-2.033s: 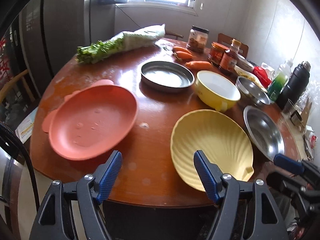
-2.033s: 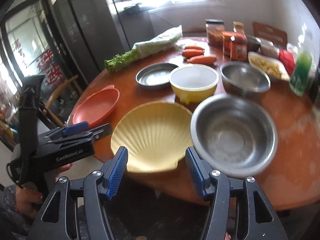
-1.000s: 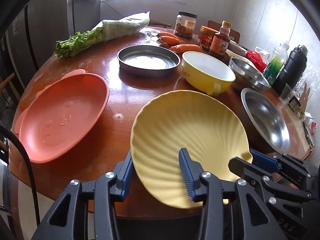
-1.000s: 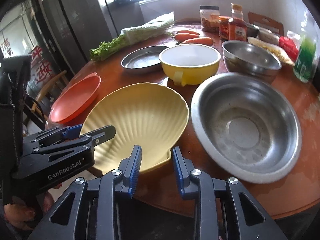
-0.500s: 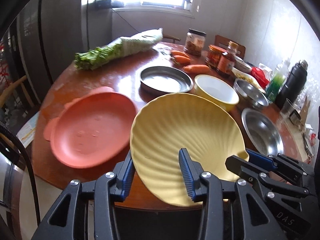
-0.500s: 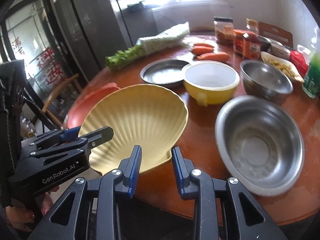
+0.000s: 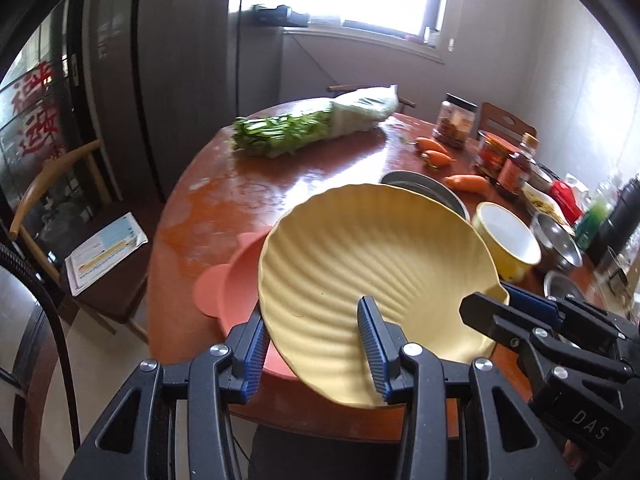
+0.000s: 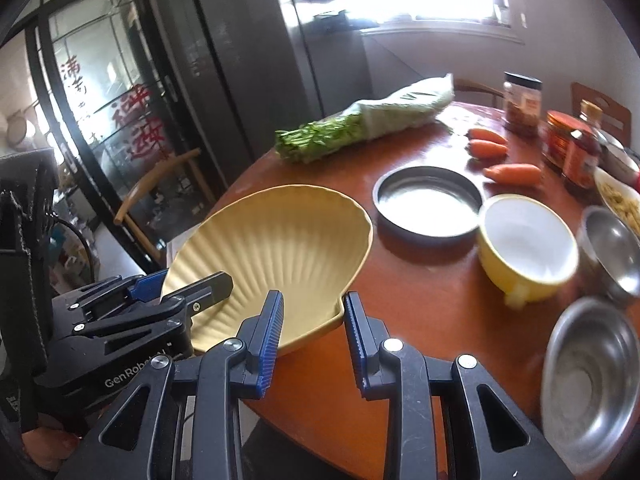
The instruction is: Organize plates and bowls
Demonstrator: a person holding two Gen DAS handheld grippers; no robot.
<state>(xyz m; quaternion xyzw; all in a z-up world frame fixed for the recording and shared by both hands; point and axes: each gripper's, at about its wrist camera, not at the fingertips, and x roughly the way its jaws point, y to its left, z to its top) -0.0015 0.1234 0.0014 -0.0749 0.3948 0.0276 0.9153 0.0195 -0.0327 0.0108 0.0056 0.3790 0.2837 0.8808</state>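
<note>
A: Where was the shell-shaped plate (image 7: 376,264)?

B: Lifted clear of the tabletop (image 7: 256,196), tilted, partly over the orange plate (image 7: 236,296).

A: How would it handle?

B: Probably stiff, light, smooth and chip-prone; the rim was the sensible hold.

A: And the tools?

B: The left tool (image 7: 312,348) was narrowed on the near rim, one pad inside the dish, one beneath. The right tool (image 8: 314,322) clamped the hinge-corner rim. The yellow bowl (image 8: 528,248) and steel pan (image 8: 428,200) lay beyond.
</note>
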